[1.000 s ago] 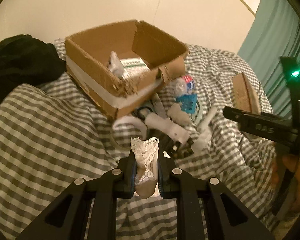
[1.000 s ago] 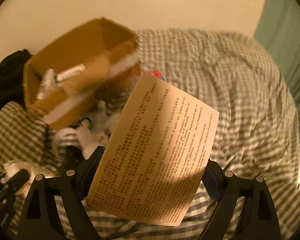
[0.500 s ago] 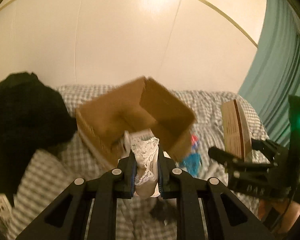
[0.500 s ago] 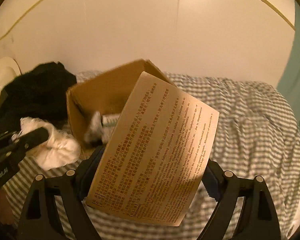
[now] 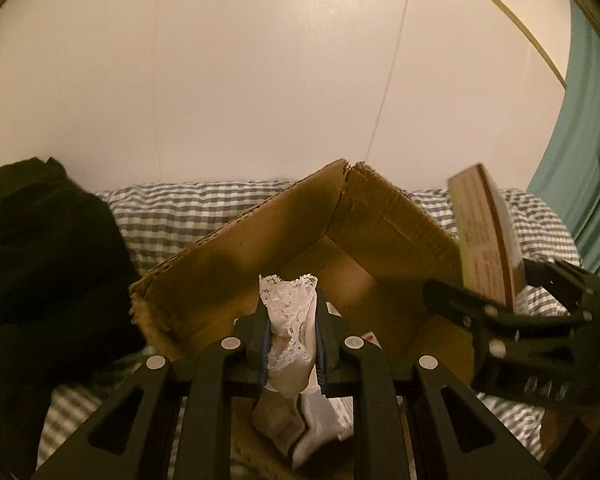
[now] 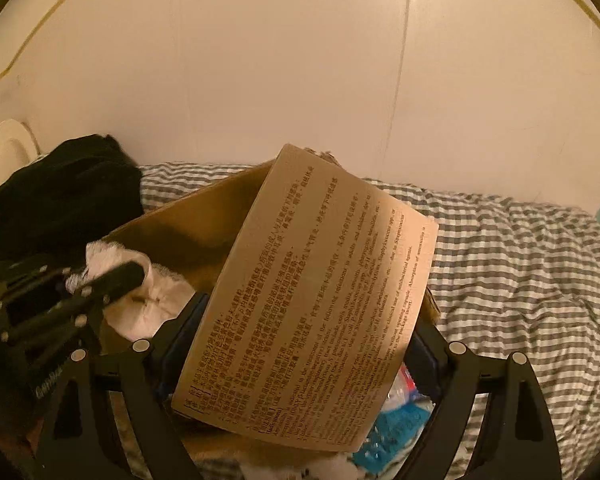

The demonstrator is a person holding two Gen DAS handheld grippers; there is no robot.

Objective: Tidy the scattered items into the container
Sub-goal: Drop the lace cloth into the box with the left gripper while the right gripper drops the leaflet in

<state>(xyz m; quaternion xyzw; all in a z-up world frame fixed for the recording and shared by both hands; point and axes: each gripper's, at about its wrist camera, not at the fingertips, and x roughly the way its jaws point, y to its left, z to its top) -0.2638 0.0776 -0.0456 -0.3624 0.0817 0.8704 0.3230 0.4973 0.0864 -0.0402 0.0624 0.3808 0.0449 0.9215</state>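
Note:
My left gripper (image 5: 292, 304) is shut on a white lace-trimmed sock (image 5: 300, 428), which hangs down between its fingers just over the near edge of the open cardboard box (image 5: 268, 248). My right gripper (image 6: 304, 336) is shut on a flat tan printed carton (image 6: 320, 280), its jaws wide across the carton's edges. In the left wrist view the right gripper (image 5: 500, 284) holds the carton (image 5: 480, 232) upright over the box's right wall. The right wrist view shows the sock (image 6: 148, 300) at left, above the box (image 6: 180, 232), most of which the carton hides.
The box stands on a grey-and-white checked bedspread (image 6: 520, 280) against a pale wall. A black garment (image 5: 40, 260) is heaped left of the box. A teal curtain (image 5: 588, 120) hangs at right. A blue-and-white packet (image 6: 396, 420) lies below the carton.
Both grippers have lifted and come forward from the scattered pile to the box, keeping their loads. The box now fills the lower middle of both views and the pile has dropped out of sight.

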